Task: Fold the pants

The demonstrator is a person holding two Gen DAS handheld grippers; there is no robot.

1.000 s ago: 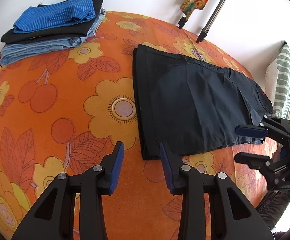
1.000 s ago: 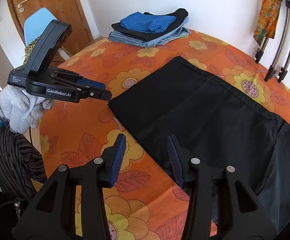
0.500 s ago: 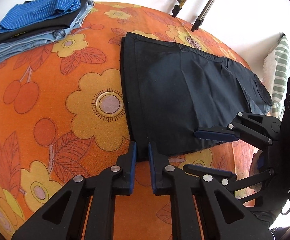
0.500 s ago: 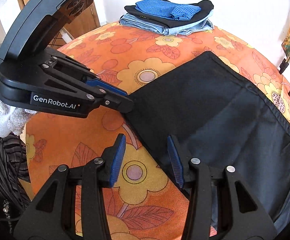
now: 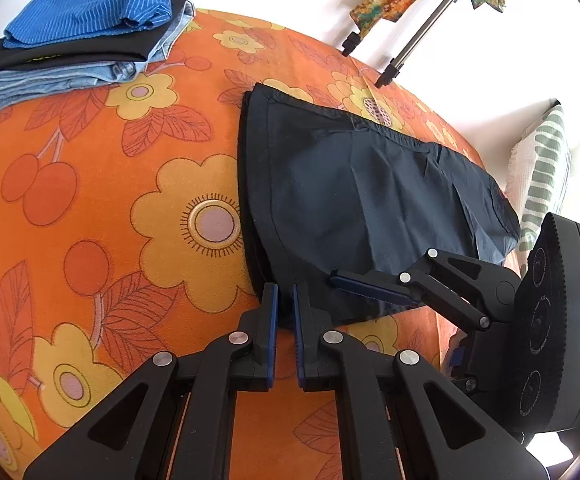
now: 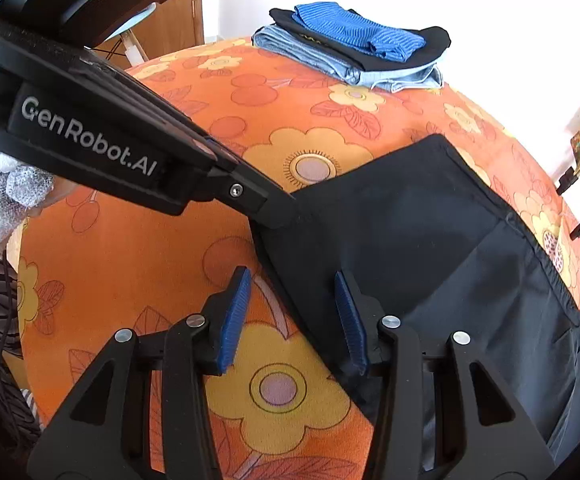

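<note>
Dark pants (image 5: pixel 369 200) lie flat on the orange flowered cover (image 5: pixel 90 208), folded lengthwise. My left gripper (image 5: pixel 284 292) is shut on their near corner, and the black cloth shows between its blue pads. In the right wrist view its tip (image 6: pixel 280 216) pinches that same corner of the pants (image 6: pixel 409 240). My right gripper (image 6: pixel 290 284) stands open just beside it, straddling the pants' near edge with one finger over the cloth and one over the cover. Its pads do not press the fabric. One of its fingers (image 5: pixel 369 286) lies over the pants.
A stack of folded clothes (image 5: pixel 82 40) with a blue piece on top sits at the far side. Tripod legs (image 5: pixel 409 40) stand beyond the bed and a striped pillow (image 5: pixel 541 176) lies to the right. A gloved hand (image 6: pixel 2 200) holds the left gripper.
My left gripper's jaws closed onto the pants' corner. The right gripper came down and closer to the left one, now over the pants' near edge, its jaws as wide as before.
</note>
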